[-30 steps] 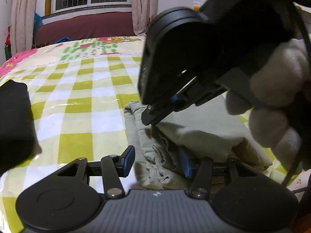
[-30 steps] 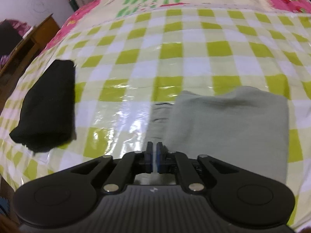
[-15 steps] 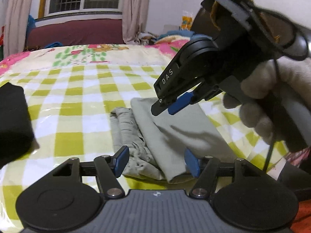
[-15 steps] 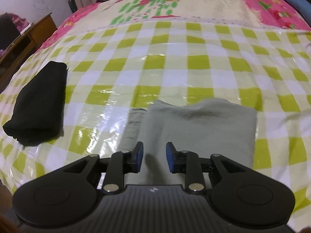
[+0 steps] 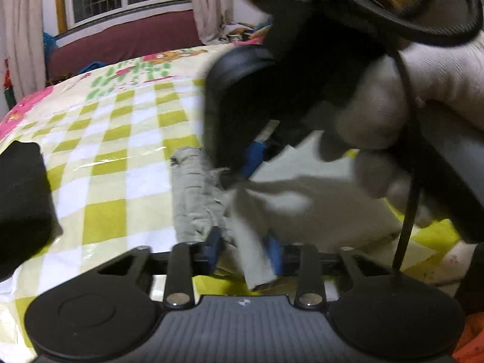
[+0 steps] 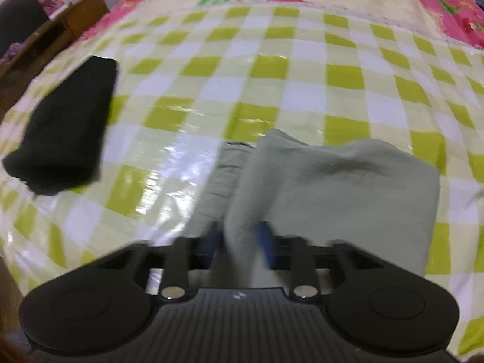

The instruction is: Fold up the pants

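Pants (image 6: pixel 332 187), folded grey-green, are lying on the checkered bedcover (image 6: pixel 272 69), long axis crosswise; we are spreading both the left gripper (image 5: pixel 246 249) and right gripper (image 6: pixel 240 239), released, around their near fold.

No text or label can be read

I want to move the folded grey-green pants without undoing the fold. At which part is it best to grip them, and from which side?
Probably the near left edge of the pants, where the top layer laps over the crumpled waistband. Coming low from the near side catches all layers together. The left gripper and the right gripper both straddle this edge, jaws apart.
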